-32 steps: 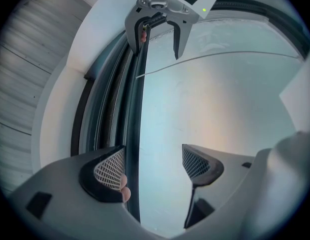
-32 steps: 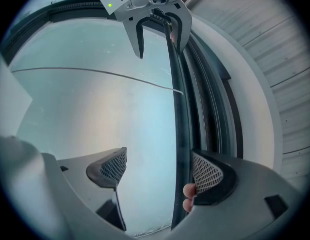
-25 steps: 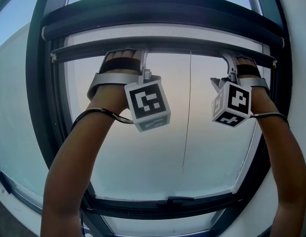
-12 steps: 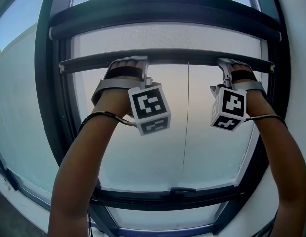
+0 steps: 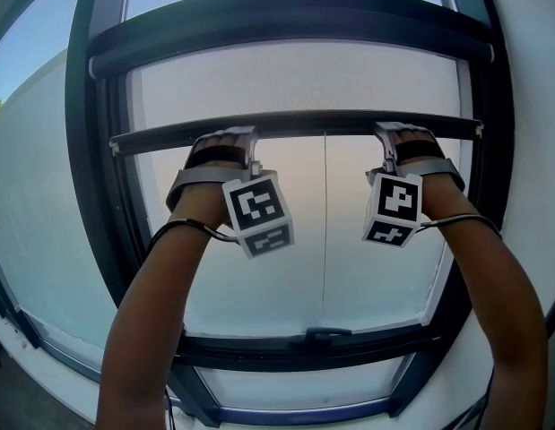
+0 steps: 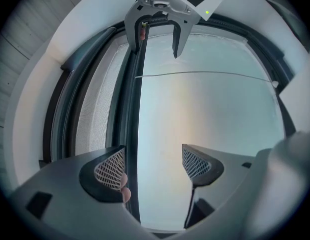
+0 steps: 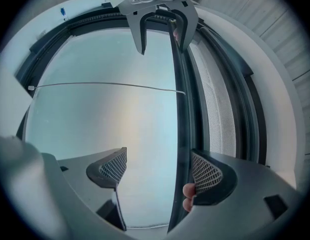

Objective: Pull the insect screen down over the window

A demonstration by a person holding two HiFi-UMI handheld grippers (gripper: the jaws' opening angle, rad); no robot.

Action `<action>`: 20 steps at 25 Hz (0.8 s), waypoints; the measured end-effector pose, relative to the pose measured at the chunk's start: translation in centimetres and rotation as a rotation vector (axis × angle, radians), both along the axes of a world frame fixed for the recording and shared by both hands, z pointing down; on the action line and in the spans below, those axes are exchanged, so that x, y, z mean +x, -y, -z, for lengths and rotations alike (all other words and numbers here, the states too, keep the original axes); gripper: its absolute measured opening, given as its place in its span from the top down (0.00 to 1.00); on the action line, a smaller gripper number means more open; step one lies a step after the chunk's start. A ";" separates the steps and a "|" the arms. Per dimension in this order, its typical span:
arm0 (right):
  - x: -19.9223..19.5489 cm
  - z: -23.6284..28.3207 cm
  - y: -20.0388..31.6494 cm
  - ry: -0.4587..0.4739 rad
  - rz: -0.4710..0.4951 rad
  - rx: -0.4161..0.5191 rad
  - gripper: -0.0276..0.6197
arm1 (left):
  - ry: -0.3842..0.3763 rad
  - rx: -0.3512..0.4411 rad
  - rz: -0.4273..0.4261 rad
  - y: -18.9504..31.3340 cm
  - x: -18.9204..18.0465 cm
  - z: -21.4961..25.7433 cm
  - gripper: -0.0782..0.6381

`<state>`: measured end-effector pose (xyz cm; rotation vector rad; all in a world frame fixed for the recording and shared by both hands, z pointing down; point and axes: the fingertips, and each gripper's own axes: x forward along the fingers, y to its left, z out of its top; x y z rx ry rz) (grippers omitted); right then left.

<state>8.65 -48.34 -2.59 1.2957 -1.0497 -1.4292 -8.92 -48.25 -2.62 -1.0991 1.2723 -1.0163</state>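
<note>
The pale grey woven mesh insect screen is judged light, soft and easily torn; it should not be gripped. The take-hold point is its dark rigid pull bar along the lower edge, which is stiff and smooth and likely loaded by a roller spring.

The left gripper has its jaws spread. The bar runs between them, beside one pad and clear of the other. The right gripper is spread likewise. The mesh lies above both claws, and the dark-framed glass window extends well below them. An even pull on both sides should prevent skewing.
</note>
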 end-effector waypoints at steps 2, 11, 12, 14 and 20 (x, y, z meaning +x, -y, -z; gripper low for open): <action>0.0 -1.2 0.0 -0.003 0.002 -0.012 0.37 | 0.002 -0.021 0.005 -0.1 0.0 -1.2 0.42; 0.5 -4.8 -0.1 0.008 0.005 -0.042 0.37 | -0.011 -0.054 0.004 -0.2 0.5 -4.8 0.42; 0.5 -5.0 -0.1 0.008 0.005 -0.043 0.37 | -0.015 -0.055 0.005 -0.2 0.6 -5.0 0.42; 0.8 -5.3 -0.1 0.008 0.003 -0.042 0.37 | -0.018 -0.050 0.008 -0.2 0.8 -5.2 0.42; 0.5 -7.1 -0.3 0.011 0.005 -0.069 0.37 | -0.010 -0.092 0.024 -0.3 0.5 -7.1 0.42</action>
